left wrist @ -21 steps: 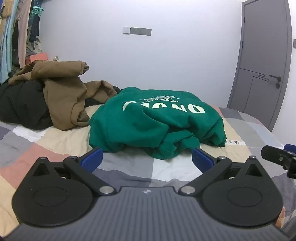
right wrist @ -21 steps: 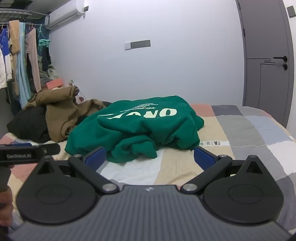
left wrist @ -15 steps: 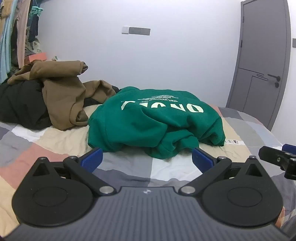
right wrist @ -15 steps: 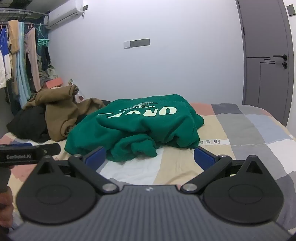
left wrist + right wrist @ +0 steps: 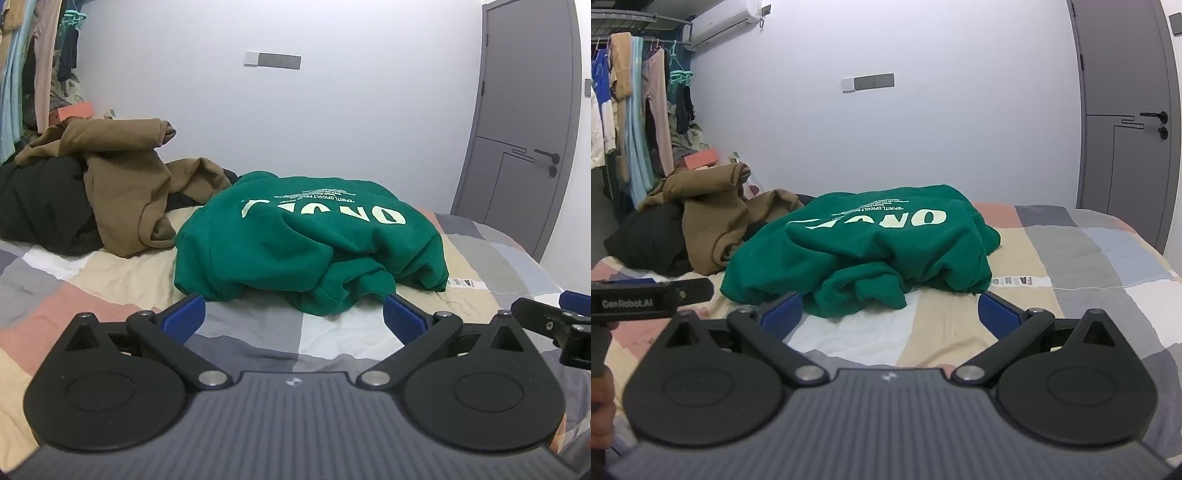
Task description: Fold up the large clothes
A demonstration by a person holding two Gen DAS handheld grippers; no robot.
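Note:
A crumpled green sweatshirt [image 5: 306,243] with pale upside-down lettering lies in a heap on the checked bedspread [image 5: 110,273]; the right wrist view shows it too [image 5: 864,251]. My left gripper [image 5: 293,317] hovers open just short of its near edge, blue pads wide apart, nothing between them. My right gripper [image 5: 890,314] is likewise open and empty in front of the heap. Each gripper shows at the edge of the other's view: the right one [image 5: 554,325] and the left one [image 5: 646,295].
A brown garment [image 5: 125,173] lies over black clothing [image 5: 40,206] at the back left of the bed. Clothes hang on a rack [image 5: 631,110] at the far left. A grey door [image 5: 1123,110] stands at the right, a white wall behind the bed.
Both grippers have crept slightly toward the green sweatshirt, which sits a little lower and nearer in the views. Both stay open.

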